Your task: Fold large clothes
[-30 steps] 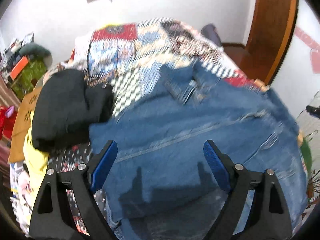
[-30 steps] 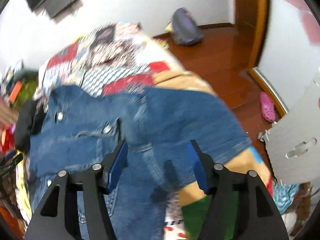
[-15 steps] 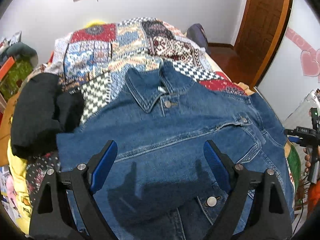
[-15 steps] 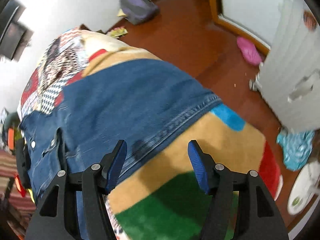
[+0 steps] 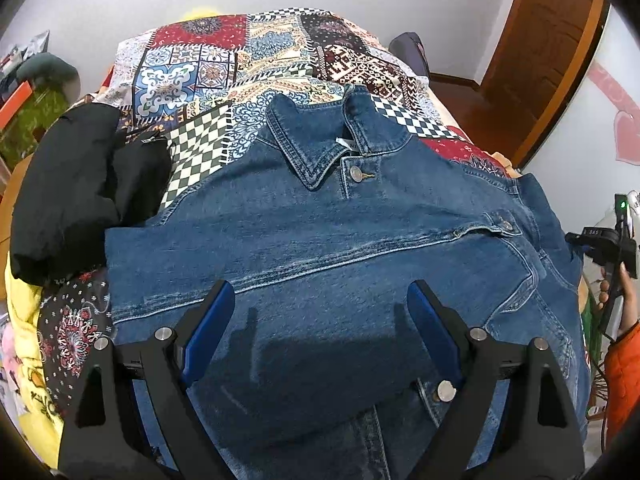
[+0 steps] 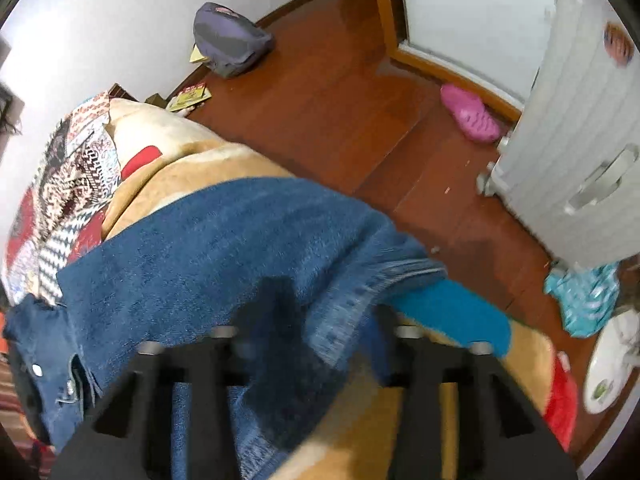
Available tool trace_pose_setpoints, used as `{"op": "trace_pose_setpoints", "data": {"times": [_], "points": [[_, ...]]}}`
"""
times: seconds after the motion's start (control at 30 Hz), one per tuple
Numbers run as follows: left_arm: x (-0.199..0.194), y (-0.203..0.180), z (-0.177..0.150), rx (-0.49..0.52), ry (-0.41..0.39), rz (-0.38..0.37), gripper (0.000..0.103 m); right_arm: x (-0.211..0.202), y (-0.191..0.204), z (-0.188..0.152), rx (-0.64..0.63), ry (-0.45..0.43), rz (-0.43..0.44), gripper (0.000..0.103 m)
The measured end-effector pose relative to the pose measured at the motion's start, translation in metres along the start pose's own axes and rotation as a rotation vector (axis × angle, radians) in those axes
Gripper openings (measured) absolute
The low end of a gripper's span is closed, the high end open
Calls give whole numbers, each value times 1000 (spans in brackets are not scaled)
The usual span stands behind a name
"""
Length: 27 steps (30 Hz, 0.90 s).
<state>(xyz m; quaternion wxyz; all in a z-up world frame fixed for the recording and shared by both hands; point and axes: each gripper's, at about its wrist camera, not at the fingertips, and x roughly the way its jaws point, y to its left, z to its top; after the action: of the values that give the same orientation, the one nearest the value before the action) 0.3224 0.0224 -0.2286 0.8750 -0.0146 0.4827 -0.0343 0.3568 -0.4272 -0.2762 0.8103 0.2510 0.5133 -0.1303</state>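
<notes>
A blue denim jacket (image 5: pixel 340 240) lies front up on the bed, collar toward the far wall, one sleeve folded across the chest. My left gripper (image 5: pixel 320 316) is open and empty just above its lower front. My right gripper (image 6: pixel 308 344) is low over the jacket's sleeve cuff (image 6: pixel 360 292) at the bed's edge. Its fingers are spread and blurred, and the denim (image 6: pixel 224 248) lies between and under them. It also shows in the left wrist view (image 5: pixel 612 240) at the far right.
A black garment (image 5: pixel 80 184) is heaped at the jacket's left on the patchwork quilt (image 5: pixel 240 60). Yellow cloth (image 5: pixel 24 320) lies at the left edge. Beyond the bed is wooden floor (image 6: pixel 340 92) with a grey backpack (image 6: pixel 228 40), a pink shoe (image 6: pixel 472 116) and a white cabinet (image 6: pixel 580 140).
The left view has steadied and moved closer over the jacket. My right gripper has swung to the bed's edge and dropped onto the sleeve cuff.
</notes>
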Motion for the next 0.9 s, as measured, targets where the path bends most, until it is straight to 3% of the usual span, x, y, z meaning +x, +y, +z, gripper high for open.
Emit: {"op": "trace_pose_setpoints", "data": {"times": [0.17,0.37,0.47,0.6,0.8,0.9], "points": [[-17,1,-2,20,-36,11,88,-51,24,0,-106,-122,48,9],[-41,1,-5,34,-89,13,88,-143,96,-16,-292,-283,233,8],[-52,2,-8,43,-108,10,88,-173,145,-44,-448,-314,322,8],[-59,4,-13,59,-117,20,88,-166,194,-90,-629,-187,421,9],[-61,12,-26,51,-100,15,88,-103,226,-153,-780,67,386,9],[-60,16,-31,45,-91,11,88,-87,225,-172,-821,141,326,9]]}}
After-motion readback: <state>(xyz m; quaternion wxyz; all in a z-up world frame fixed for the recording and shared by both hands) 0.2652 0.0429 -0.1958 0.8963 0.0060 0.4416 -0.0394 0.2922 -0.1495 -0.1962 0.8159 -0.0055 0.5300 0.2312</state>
